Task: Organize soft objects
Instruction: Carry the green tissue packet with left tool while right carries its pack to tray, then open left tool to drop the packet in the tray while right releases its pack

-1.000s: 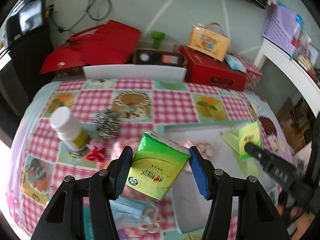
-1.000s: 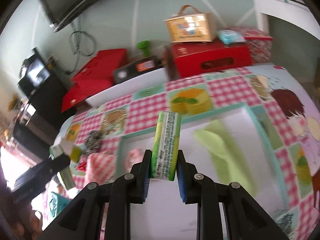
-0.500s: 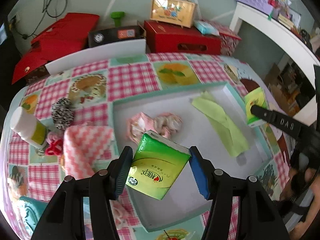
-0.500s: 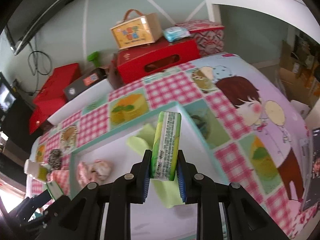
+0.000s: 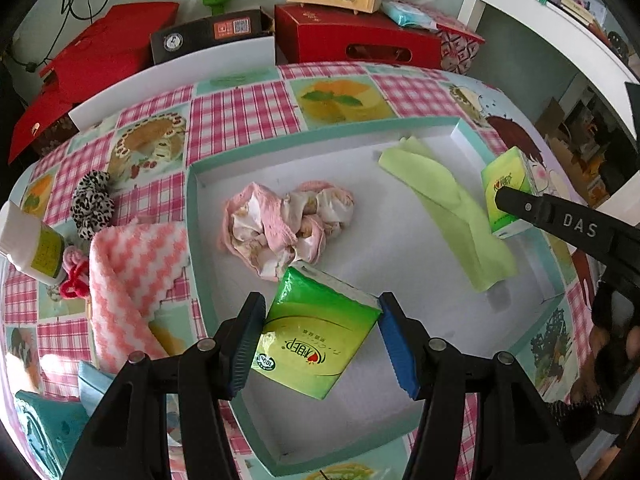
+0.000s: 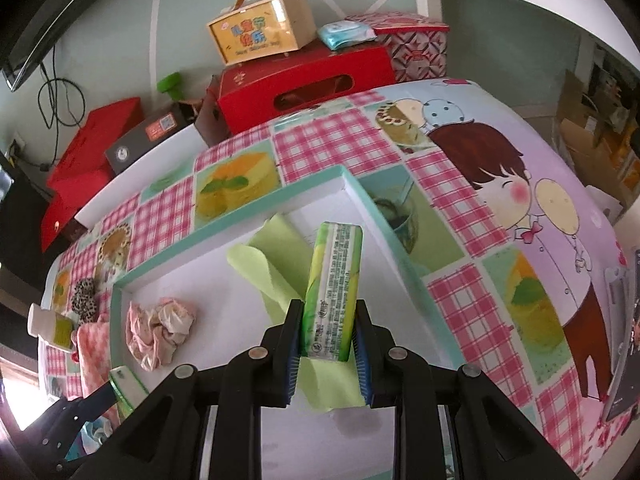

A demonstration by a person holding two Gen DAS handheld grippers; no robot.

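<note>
My left gripper (image 5: 320,340) is shut on a green tissue pack (image 5: 316,336), held tilted over the near part of the white tray (image 5: 192,216). My right gripper (image 6: 328,346) is shut on a second green tissue pack (image 6: 334,292), gripped by its flat sides and standing on edge over the tray's (image 6: 362,190) right side. That pack (image 5: 506,192) and the right gripper's finger also show at the right of the left wrist view. In the tray lie a crumpled pink cloth (image 5: 280,224) and a folded light green cloth (image 5: 448,204).
Left of the tray lie a pink-and-white zigzag towel (image 5: 128,276), a leopard scrunchie (image 5: 92,204), a white bottle (image 5: 28,240) and a red-pink hair tie (image 5: 74,276). A teal item (image 5: 44,424) sits at the near left. Red boxes (image 5: 352,40) stand behind the table.
Both grippers came down over the tray with their tissue packs still held. The left one shifted right from the bottle and towel to the tray; the right one shifted toward the tray's right side.
</note>
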